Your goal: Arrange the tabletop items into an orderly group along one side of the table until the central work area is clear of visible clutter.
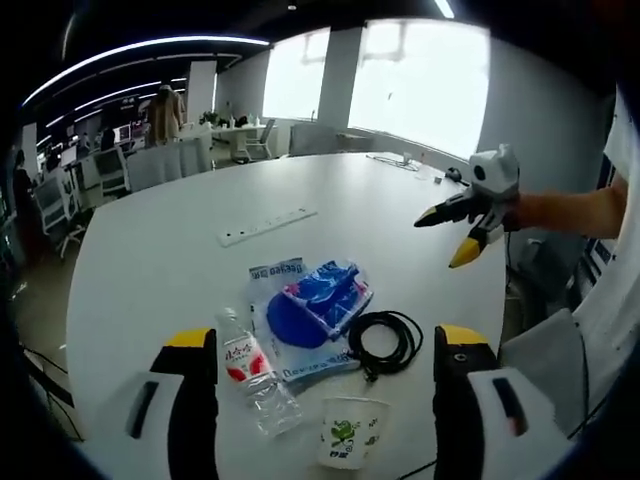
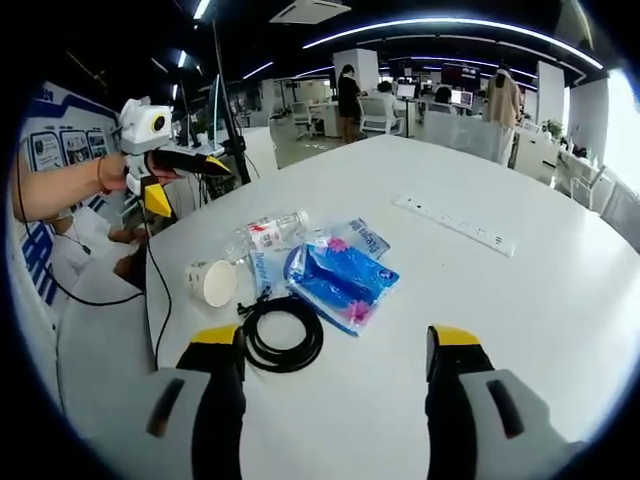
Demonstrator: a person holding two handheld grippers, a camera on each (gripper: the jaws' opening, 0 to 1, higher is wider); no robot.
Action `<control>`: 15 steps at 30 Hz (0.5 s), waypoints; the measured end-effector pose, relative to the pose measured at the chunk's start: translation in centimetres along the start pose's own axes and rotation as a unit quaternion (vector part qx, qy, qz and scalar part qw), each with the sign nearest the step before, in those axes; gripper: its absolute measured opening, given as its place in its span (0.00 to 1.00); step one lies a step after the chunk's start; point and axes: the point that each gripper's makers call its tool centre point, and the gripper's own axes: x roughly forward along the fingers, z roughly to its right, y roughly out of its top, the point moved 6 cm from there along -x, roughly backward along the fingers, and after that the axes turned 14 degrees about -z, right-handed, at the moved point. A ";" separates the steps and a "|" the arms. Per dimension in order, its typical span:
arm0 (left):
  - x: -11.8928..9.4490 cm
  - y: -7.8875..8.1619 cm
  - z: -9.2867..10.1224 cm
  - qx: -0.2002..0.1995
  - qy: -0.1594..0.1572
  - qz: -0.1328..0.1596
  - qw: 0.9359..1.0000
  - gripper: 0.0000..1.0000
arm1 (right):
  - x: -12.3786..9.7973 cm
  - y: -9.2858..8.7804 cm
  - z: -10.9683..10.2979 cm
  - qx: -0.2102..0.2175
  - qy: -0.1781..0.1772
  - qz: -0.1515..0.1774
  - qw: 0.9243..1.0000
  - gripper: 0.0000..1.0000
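Observation:
A small cluster lies near one edge of the white round table [image 1: 180,260]. It holds a blue plastic bag [image 1: 310,315] [image 2: 340,275], a clear water bottle [image 1: 255,375] [image 2: 270,232] on its side, a coiled black cable [image 1: 385,340] [image 2: 283,333] and a paper cup [image 1: 350,432] [image 2: 213,282] on its side. My left gripper [image 1: 325,337] [image 2: 190,185] is open above the table edge, short of the cluster. My right gripper [image 2: 335,335] [image 1: 437,243] hovers open over the table beyond the cable. Neither holds anything.
A white power strip [image 1: 267,226] [image 2: 455,225] lies alone farther across the table. A thin cable [image 2: 160,300] hangs off the table edge by the cup. Office chairs [image 1: 125,170], desks and people stand in the background.

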 end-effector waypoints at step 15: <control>2.7 1.4 -0.2 0.000 -0.017 0.002 1.000 0.87 | 1.7 0.6 0.8 0.004 0.002 -0.002 1.000 0.70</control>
